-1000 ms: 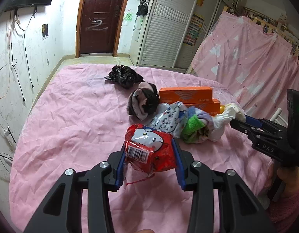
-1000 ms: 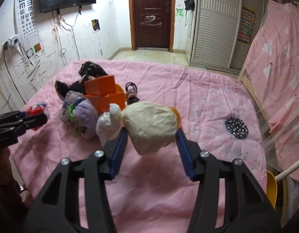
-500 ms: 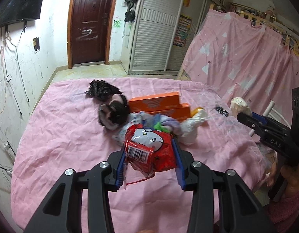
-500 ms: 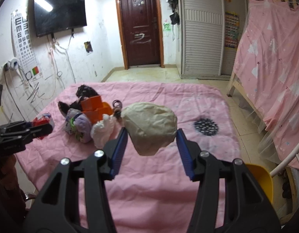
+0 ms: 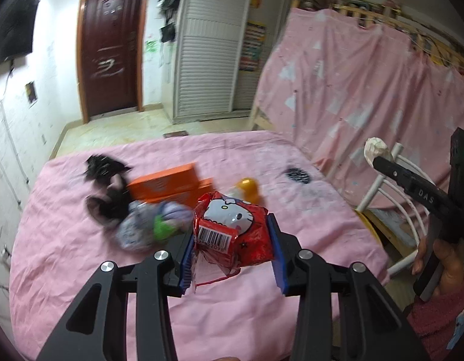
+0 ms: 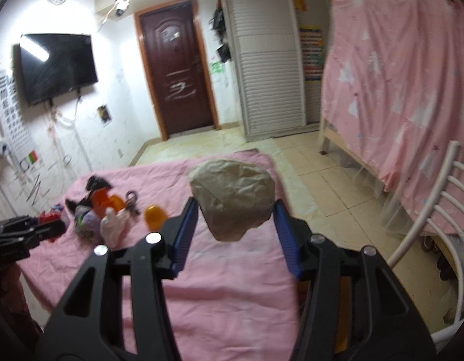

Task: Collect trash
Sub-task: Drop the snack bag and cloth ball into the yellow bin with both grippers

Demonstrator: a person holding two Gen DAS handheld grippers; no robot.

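Partway: left gripper (image 5: 232,240) jaws clamped on red snack wrapper (image 5: 232,231), right gripper (image 6: 235,213) on paper wad (image 6: 233,198); neither binned, clutter pile (image 5: 147,210) left on bed (image 5: 81,258).

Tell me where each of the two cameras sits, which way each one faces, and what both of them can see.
Left wrist: on the left gripper, facing across the pink bed toward the door; shows its fingers clamping a red snack wrapper and the right hand.
Right wrist: on the right gripper, facing along the bed toward the door; shows its fingers clamping a crumpled paper wad.
Shared: bed, door, orange box, both held pieces.
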